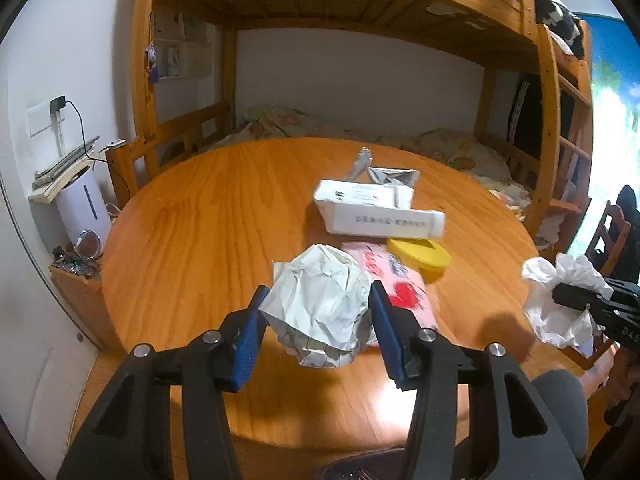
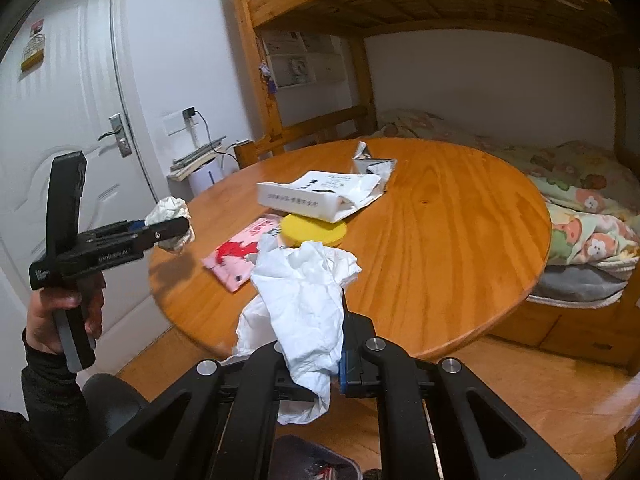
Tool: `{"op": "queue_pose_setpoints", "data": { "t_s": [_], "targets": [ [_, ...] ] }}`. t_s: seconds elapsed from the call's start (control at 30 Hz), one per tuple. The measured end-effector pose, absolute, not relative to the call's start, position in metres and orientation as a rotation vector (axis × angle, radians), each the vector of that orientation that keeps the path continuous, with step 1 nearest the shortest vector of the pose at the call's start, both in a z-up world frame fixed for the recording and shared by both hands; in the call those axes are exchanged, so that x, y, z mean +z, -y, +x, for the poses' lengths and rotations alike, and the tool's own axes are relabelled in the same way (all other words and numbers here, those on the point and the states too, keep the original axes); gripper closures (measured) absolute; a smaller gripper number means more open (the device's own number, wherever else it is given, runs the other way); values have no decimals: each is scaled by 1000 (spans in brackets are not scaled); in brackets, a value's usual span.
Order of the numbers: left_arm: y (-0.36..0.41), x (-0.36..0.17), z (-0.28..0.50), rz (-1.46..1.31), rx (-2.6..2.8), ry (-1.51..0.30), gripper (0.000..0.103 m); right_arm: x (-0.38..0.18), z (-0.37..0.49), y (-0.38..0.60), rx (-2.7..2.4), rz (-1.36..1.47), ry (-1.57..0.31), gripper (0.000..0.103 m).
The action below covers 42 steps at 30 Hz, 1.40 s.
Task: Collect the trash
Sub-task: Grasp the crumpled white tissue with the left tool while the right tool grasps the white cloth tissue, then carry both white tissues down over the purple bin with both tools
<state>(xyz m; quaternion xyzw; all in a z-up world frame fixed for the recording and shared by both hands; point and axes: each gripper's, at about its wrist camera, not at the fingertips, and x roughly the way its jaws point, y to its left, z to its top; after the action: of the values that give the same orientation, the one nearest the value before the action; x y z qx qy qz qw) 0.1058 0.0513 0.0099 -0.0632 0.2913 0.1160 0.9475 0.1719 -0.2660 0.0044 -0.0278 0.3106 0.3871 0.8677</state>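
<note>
My left gripper (image 1: pixel 316 316) is shut on a crumpled grey-white paper ball (image 1: pixel 320 304) and holds it above the near edge of the round wooden table (image 1: pixel 200 240). The ball also shows in the right wrist view (image 2: pixel 170 216), held off the table's left side. My right gripper (image 2: pixel 312 320) is shut on a crumpled white tissue (image 2: pixel 304 300) above the table's near edge; the tissue shows at the right in the left wrist view (image 1: pixel 560 300). On the table lie a white carton (image 1: pixel 376 212), a pink wrapper (image 1: pixel 400 280), a yellow lid (image 1: pixel 424 256) and a silver foil packet (image 1: pixel 384 172).
A wooden bunk bed (image 1: pixel 360 8) with floral bedding (image 2: pixel 580 200) stands behind the table. A white door (image 2: pixel 72 120) is at the left. A white humidifier (image 1: pixel 84 208) and a small shelf stand by the wall. A dark chair (image 1: pixel 608 236) is at the right.
</note>
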Motion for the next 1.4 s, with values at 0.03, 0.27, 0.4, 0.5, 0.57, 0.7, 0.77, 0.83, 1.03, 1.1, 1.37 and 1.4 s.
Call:
{"op": "queue_pose_setpoints", "data": {
  "t_s": [0.03, 0.27, 0.4, 0.5, 0.57, 0.7, 0.77, 0.83, 1.03, 1.1, 1.37, 1.4],
  "targets": [
    [-48, 10, 102, -124, 233, -590, 52, 5, 168, 266, 816, -59, -650, 92],
    [-24, 8, 74, -89, 223, -588, 52, 9, 144, 272, 841, -46, -639, 92],
    [-17, 8, 62, -88, 219, -590, 52, 9, 133, 269, 859, -54, -640, 92],
    [-12, 4, 53, -85, 213, -598, 52, 7, 124, 265, 873, -71, -643, 92],
    [-9, 1, 47, -87, 209, -605, 52, 5, 119, 262, 884, -84, -646, 92],
    [-2, -7, 42, -81, 198, -622, 52, -2, 113, 258, 893, -102, -660, 92],
    [3, -13, 40, -74, 188, -637, 52, -8, 110, 256, 900, -117, -675, 92],
    [6, -19, 37, -71, 187, -654, 52, -14, 107, 253, 908, -130, -688, 92],
    [11, -35, 33, -79, 149, -689, 52, -40, 98, 241, 939, -186, -746, 92],
    [14, -41, 31, -74, 146, -702, 52, -50, 95, 237, 953, -206, -765, 92],
    [21, -70, 30, -68, 103, -768, 52, -78, 91, 224, 974, -246, -833, 92],
    [22, -75, 30, -68, 100, -781, 52, -81, 91, 223, 974, -250, -842, 92]
  ]
}}
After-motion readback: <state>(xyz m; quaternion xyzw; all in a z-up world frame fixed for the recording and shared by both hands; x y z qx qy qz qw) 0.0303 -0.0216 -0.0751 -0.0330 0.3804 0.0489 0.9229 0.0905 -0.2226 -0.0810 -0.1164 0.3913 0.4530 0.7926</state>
